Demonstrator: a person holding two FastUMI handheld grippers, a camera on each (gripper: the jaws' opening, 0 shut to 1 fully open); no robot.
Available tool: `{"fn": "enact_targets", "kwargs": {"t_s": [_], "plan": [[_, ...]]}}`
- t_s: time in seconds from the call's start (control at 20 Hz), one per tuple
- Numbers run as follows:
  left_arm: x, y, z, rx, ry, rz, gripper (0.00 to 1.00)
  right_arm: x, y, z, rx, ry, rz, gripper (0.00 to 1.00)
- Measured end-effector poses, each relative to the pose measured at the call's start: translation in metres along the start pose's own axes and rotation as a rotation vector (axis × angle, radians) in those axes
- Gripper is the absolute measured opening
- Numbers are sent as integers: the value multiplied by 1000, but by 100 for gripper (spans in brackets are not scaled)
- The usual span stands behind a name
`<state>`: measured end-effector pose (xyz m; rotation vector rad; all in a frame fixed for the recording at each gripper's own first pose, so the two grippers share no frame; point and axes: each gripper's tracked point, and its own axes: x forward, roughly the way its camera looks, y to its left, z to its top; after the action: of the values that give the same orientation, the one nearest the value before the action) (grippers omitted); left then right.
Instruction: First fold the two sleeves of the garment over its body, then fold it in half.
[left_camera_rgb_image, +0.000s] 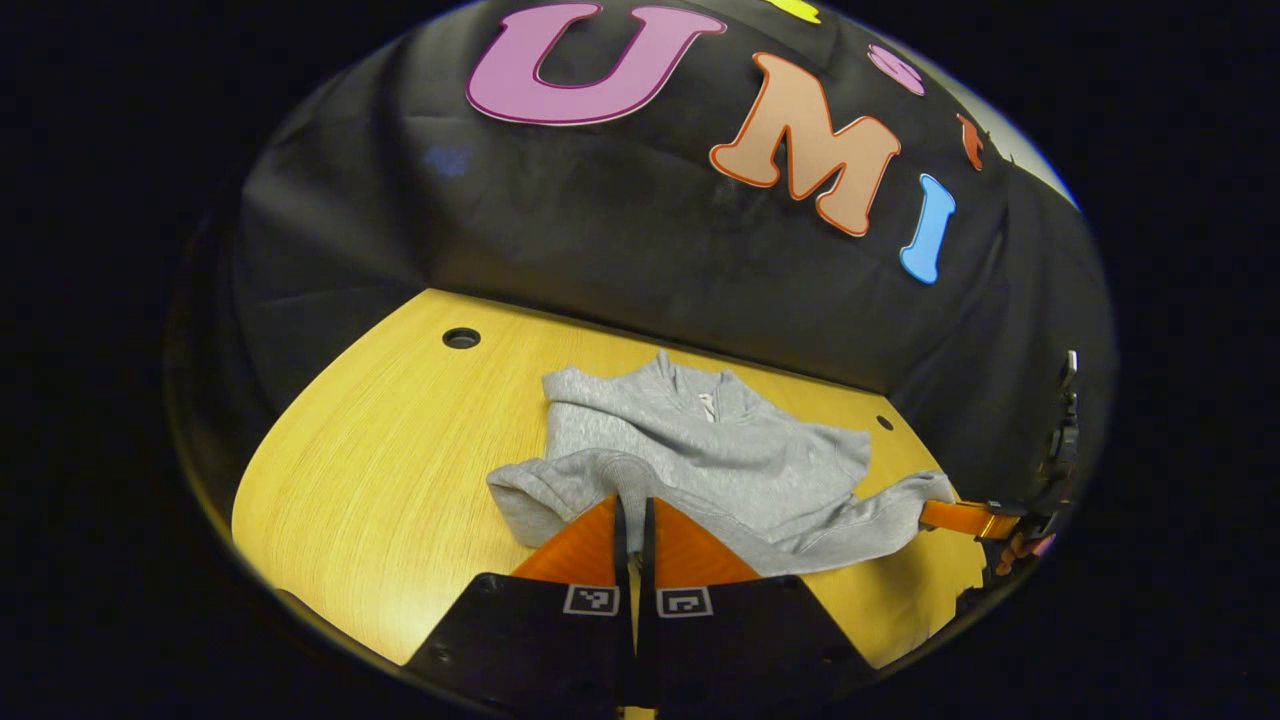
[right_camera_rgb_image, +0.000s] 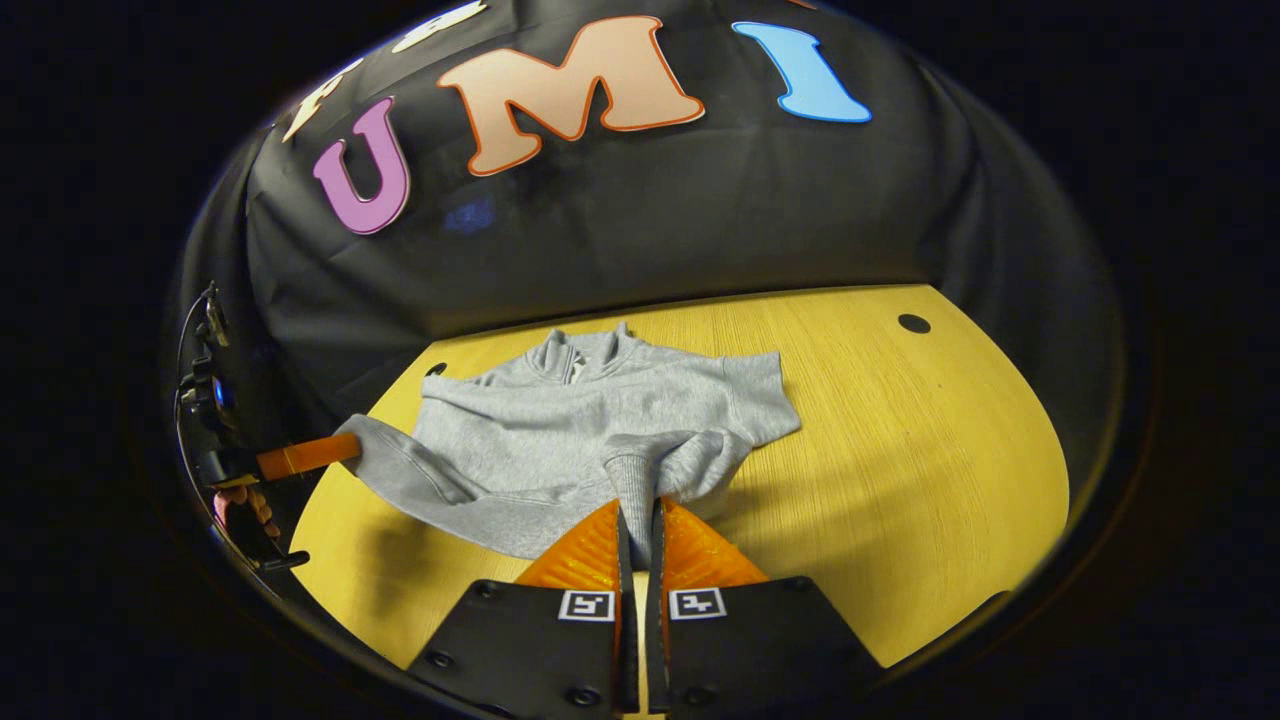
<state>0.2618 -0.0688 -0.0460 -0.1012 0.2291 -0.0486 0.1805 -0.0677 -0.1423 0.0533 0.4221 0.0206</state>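
A grey zip-neck sweatshirt (left_camera_rgb_image: 700, 440) lies face up on the yellow wooden table (left_camera_rgb_image: 380, 470), collar toward the wall. In the left gripper view, my left gripper (left_camera_rgb_image: 633, 515) is shut on the ribbed cuff of one sleeve (left_camera_rgb_image: 560, 490), which bends across the hem. Far right in that view, my right gripper (left_camera_rgb_image: 928, 514) pinches the other sleeve's end. In the right gripper view, the sweatshirt (right_camera_rgb_image: 560, 430) spreads ahead and my right gripper (right_camera_rgb_image: 638, 520) is shut on a ribbed cuff (right_camera_rgb_image: 632, 475). My left gripper (right_camera_rgb_image: 352, 446) grips the outstretched sleeve at the left.
The table (right_camera_rgb_image: 900, 450) has a round cable hole (left_camera_rgb_image: 461, 338) near one back corner and another hole (right_camera_rgb_image: 913, 323) at the opposite side. Black cloth walls the table's back and sides. A hand (right_camera_rgb_image: 245, 505) holds the far gripper beyond the table edge.
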Motion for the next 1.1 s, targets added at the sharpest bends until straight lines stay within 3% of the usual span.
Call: {"fn": "enact_targets", "kwargs": {"t_s": [0.2, 0.45, 0.6, 0.8, 0.85, 0.9, 0.95, 1.0, 1.1], "plan": [[49, 10, 1, 18, 31, 29, 0, 48, -4, 14, 3, 18, -24, 5], [95, 29, -27, 57, 115, 84, 0, 103, -16, -10, -13, 108, -67, 4], [110, 34, -38, 54, 134, 91, 1, 115, -16, -11, -1, 107, -67, 8], [111, 38, -35, 84, 119, 78, 12, 110, -12, -8, 51, 110, -43, 19], [110, 37, -31, 104, 122, 71, 15, 109, -14, -4, 62, 104, -46, 24], [109, 35, -29, 126, 123, 65, 19, 105, -12, 3, 74, 90, -30, 36], [105, 31, -24, 149, 121, 53, 32, 98, -6, 10, 89, 70, -8, 47], [100, 26, -18, 172, 107, 48, 39, 91, -3, 20, 93, 40, 3, 74], [87, 15, 7, 225, 48, 56, 73, 73, -1, 36, 83, -1, 14, 93]]}}
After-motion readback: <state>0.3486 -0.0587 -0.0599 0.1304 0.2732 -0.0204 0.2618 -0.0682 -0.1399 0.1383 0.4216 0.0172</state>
